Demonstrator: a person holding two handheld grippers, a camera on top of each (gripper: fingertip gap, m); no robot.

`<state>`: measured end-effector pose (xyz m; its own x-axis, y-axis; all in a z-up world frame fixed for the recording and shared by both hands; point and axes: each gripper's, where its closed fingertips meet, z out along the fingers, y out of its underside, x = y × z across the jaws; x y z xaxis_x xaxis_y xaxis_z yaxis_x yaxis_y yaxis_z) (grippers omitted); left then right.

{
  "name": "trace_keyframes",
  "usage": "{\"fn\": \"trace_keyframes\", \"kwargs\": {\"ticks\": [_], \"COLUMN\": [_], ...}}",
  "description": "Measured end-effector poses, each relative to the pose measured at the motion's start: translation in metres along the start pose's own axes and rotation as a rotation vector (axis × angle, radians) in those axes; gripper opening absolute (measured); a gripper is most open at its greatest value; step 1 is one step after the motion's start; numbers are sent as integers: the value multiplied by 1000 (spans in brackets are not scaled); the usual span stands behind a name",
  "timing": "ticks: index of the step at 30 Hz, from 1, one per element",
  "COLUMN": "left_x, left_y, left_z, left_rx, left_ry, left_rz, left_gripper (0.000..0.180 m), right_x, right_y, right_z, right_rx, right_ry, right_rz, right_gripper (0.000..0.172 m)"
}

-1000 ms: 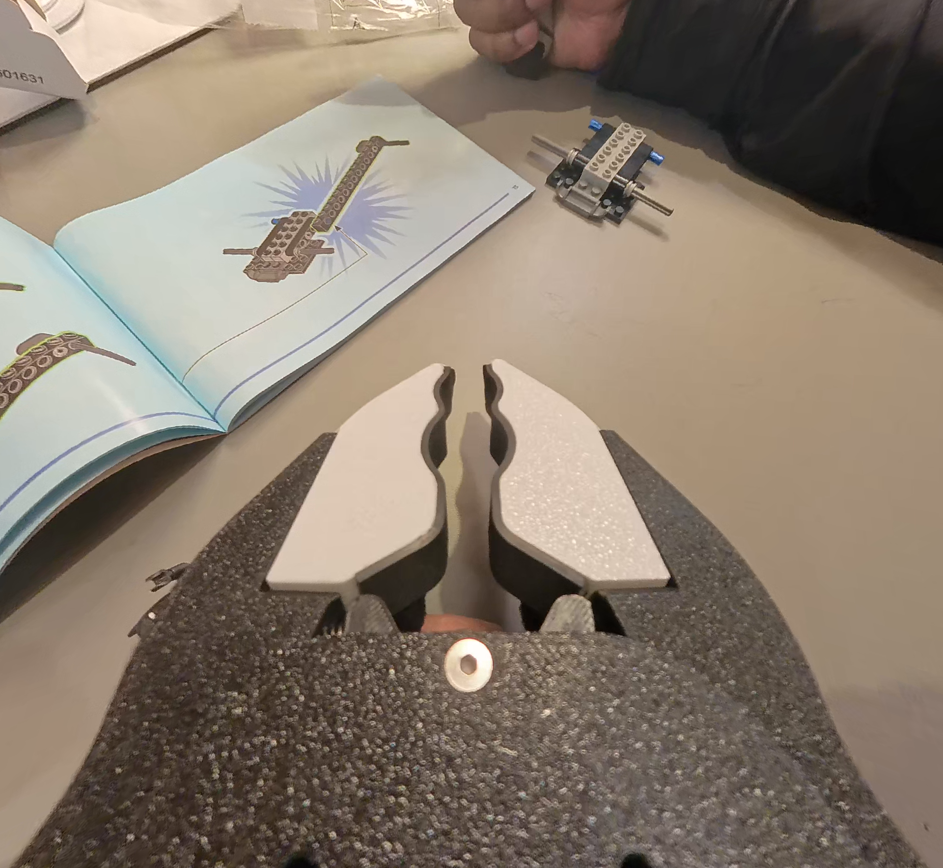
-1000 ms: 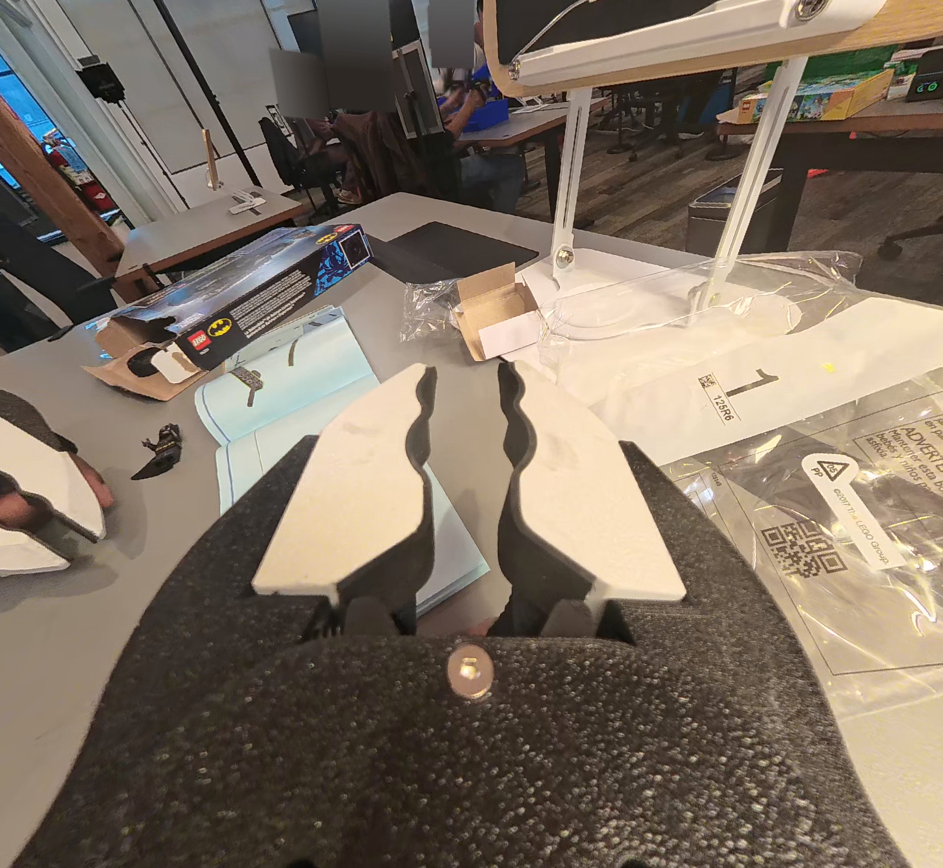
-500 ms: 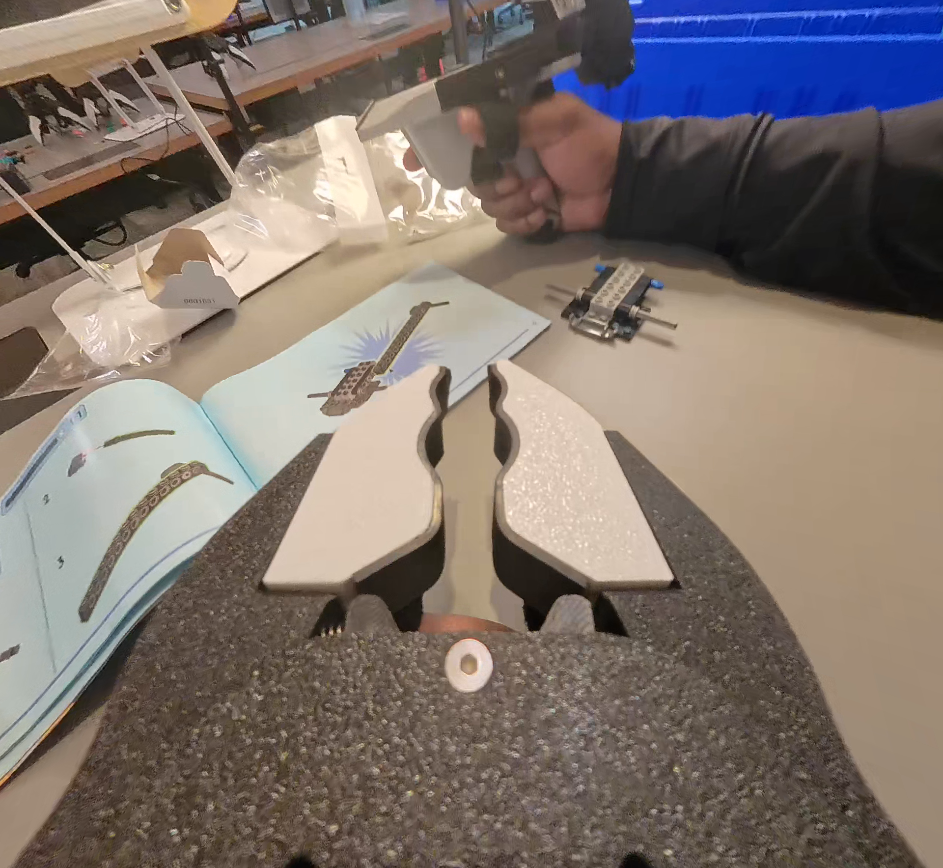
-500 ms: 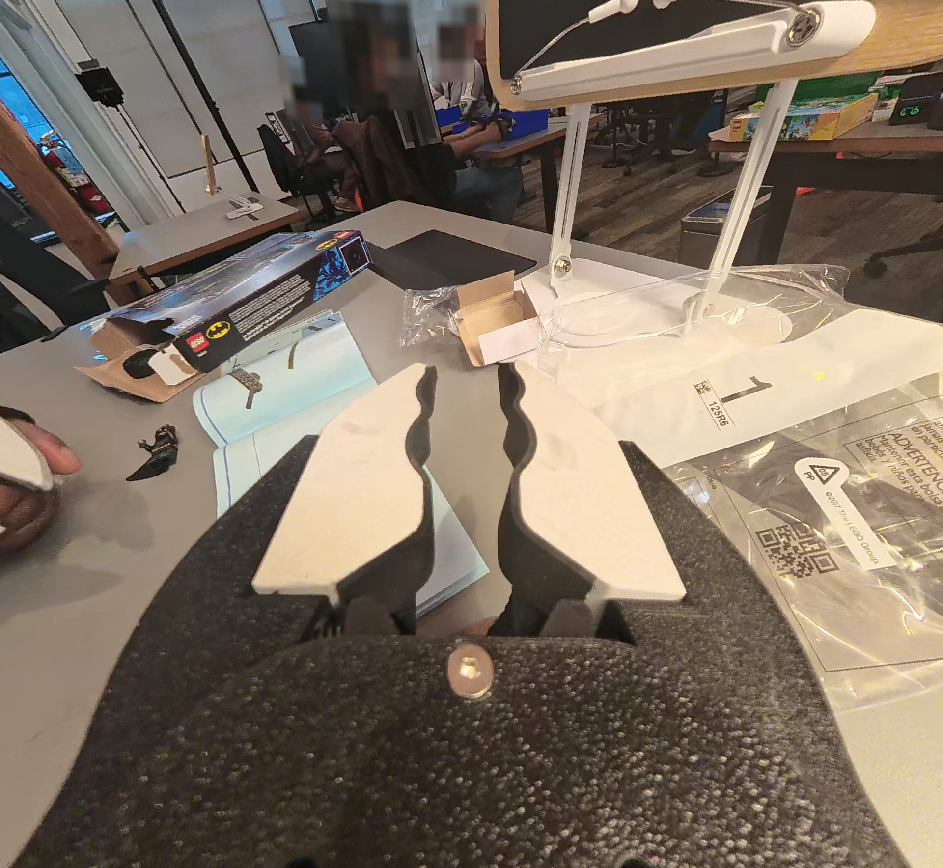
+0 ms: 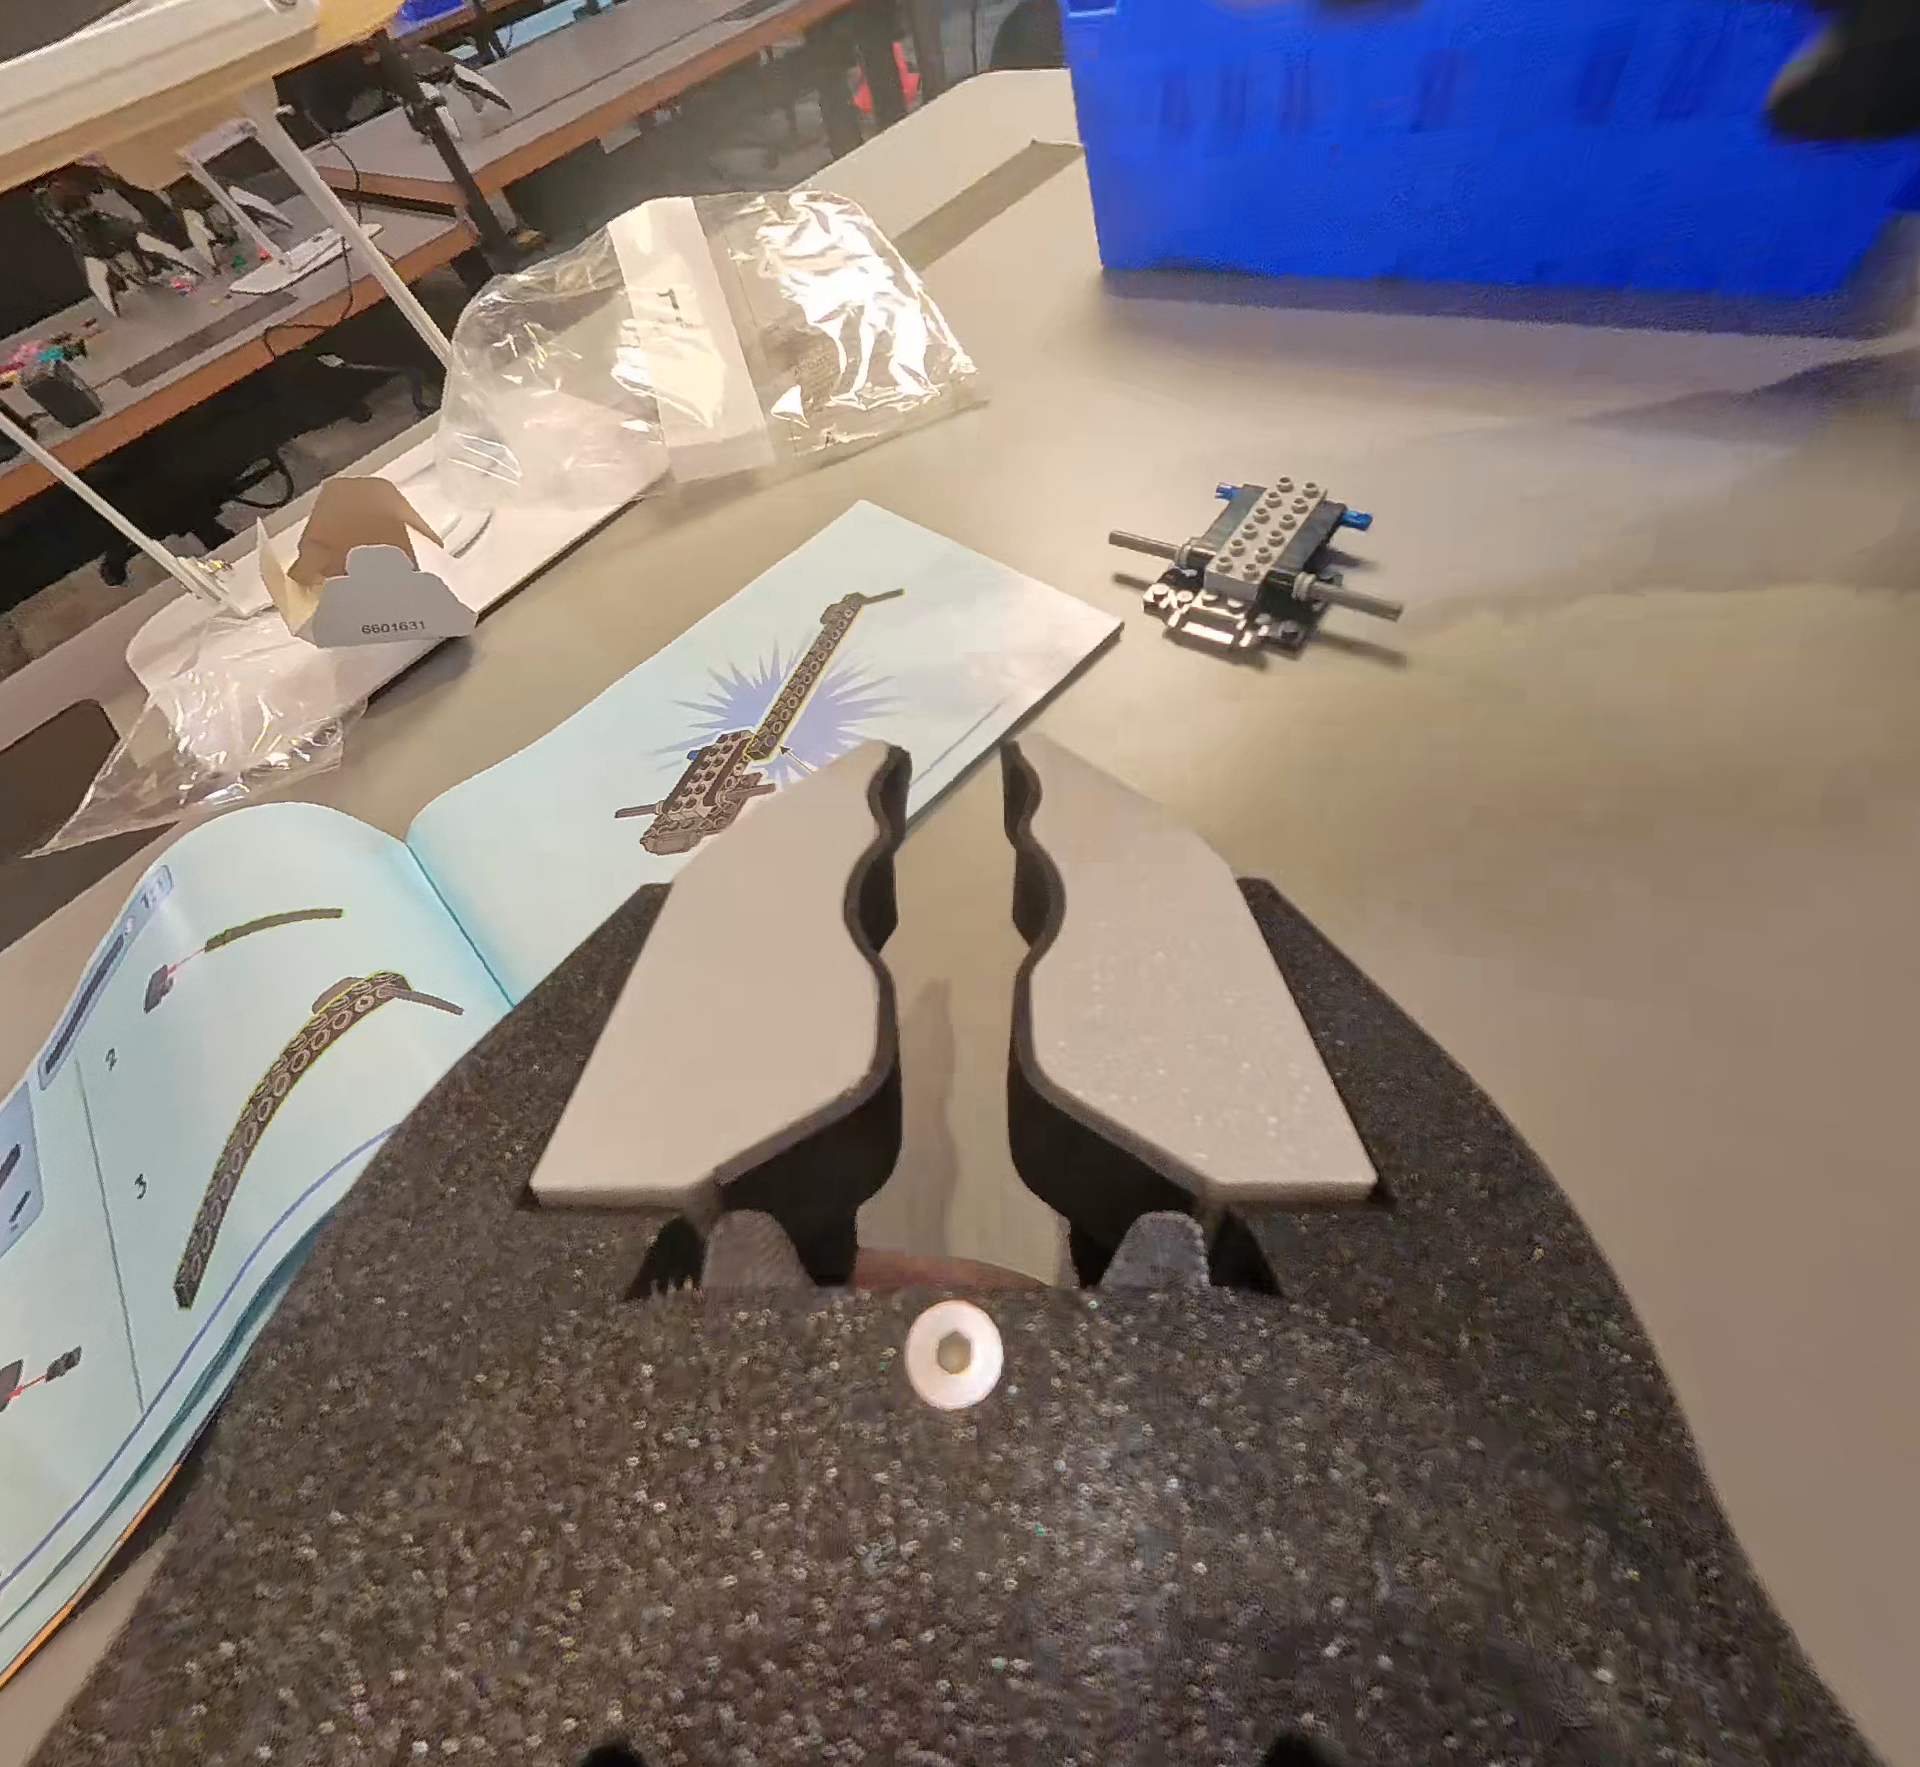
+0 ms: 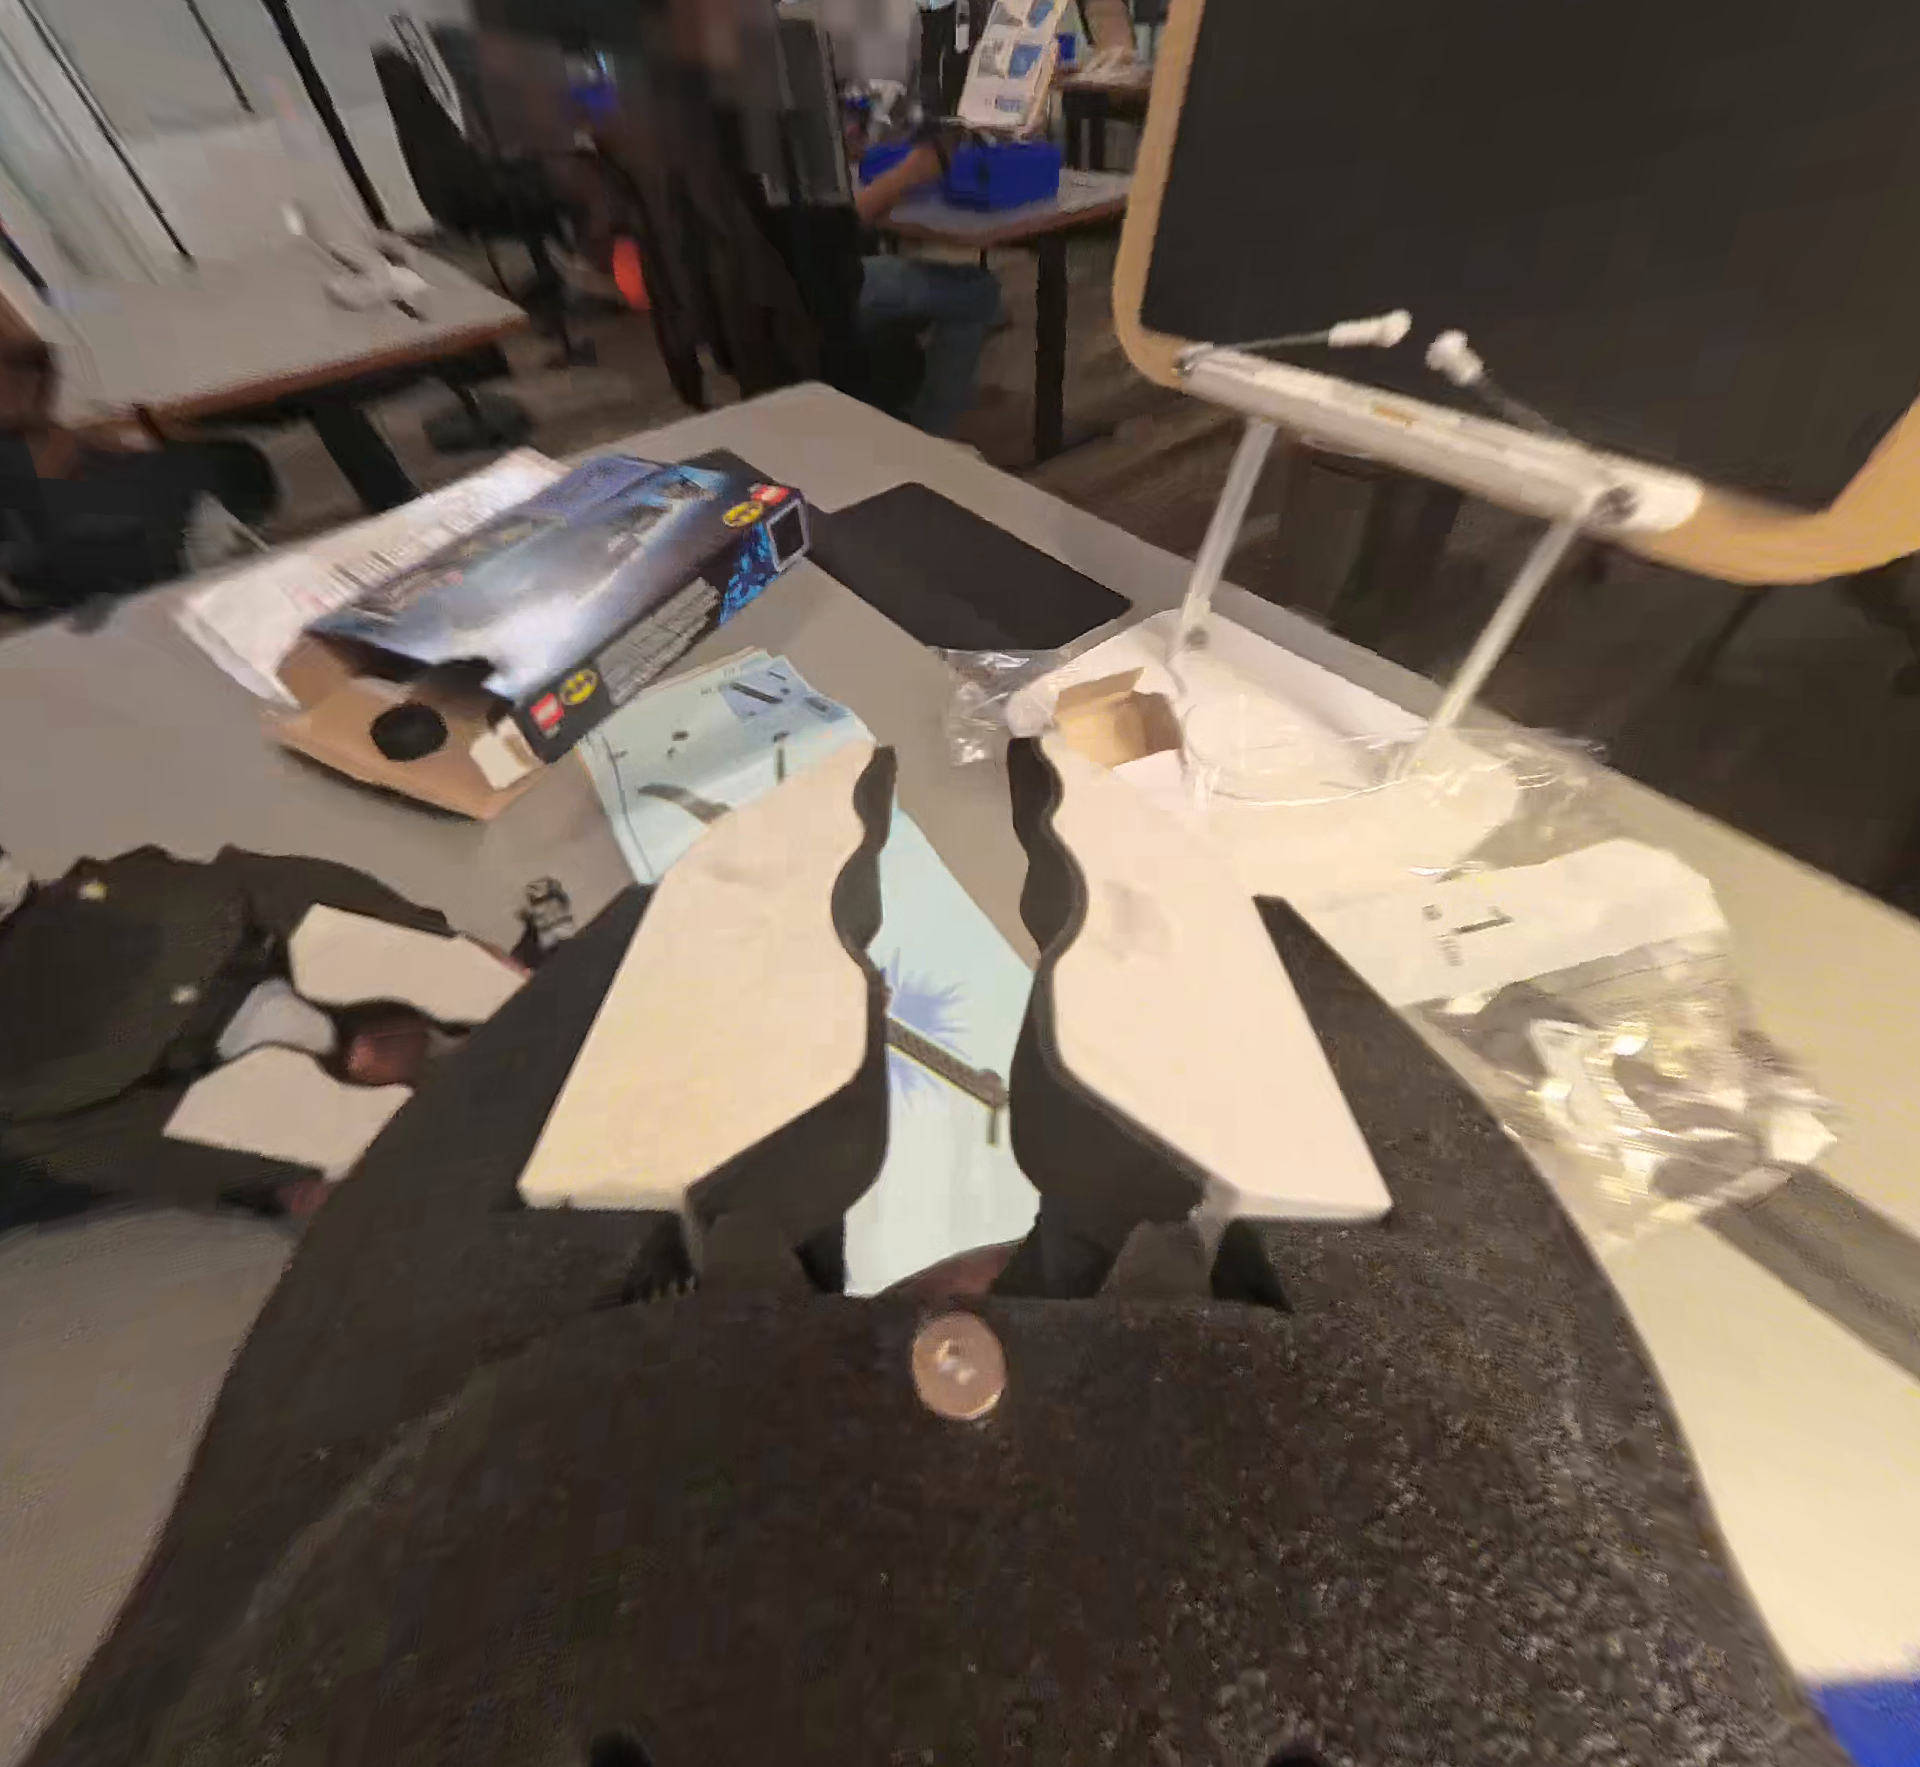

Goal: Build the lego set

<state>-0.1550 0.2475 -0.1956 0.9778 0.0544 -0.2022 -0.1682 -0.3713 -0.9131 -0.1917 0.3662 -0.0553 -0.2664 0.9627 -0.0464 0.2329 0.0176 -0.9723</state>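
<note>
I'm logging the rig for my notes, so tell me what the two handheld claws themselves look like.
Both look alike. The left claw has two flat pale grey fingers with wavy black-padded inner edges, set in a broad, speckled black foam-textured body with a round silver screw at its centre. The right claw has the same build; its fingers look paler, almost white. No cables or sleeves show.

Bare bench [image 5: 1558,938] is left right of the booklet [image 5: 831,678]; passage ahead is blocked by brick assembly [image 5: 1257,564] and blue bin [image 5: 1455,159].
</note>
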Motion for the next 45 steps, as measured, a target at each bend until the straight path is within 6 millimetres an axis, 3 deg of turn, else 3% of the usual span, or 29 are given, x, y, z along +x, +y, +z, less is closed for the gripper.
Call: {"fn": "trace_keyframes", "kwargs": {"ticks": [4, 7, 11, 15, 20, 32, 39, 45], "left_x": [5, 7, 8, 9, 10, 12, 12, 10], "left_y": [1, 3, 4, 5, 7, 8, 8, 8], "left_z": [-3, -6, -11, -15, -16, -15, -15, -16], "left_rx": [2, -4, 5, 3, -4, -18, -17, -15], "left_ry": [19, 32, 54, 71, 84, 89, 95, 101], "left_rz": [20, 20, 10, -6, -11, 0, -8, -31], "left_gripper": [17, 18, 18, 18, 18, 18, 18, 18], "right_x": [22, 46, 81, 94, 101, 100, 119, 165], "right_y": [-35, -20, 7, 18, 29, 29, 45, 71], "right_z": [-60, -78, -81, -76, -77, -96, -120, -154], "right_rx": [54, -1, -85, -118, -170, -237, -341, -399], "right_ry": [156, 200, 271, 277, 282, 275, 309, 374], "right_rz": [-153, -149, -131, -108, -99, -86, -103, -34], "right_gripper": [22, 23, 23, 23, 23, 23, 24, 24]}}
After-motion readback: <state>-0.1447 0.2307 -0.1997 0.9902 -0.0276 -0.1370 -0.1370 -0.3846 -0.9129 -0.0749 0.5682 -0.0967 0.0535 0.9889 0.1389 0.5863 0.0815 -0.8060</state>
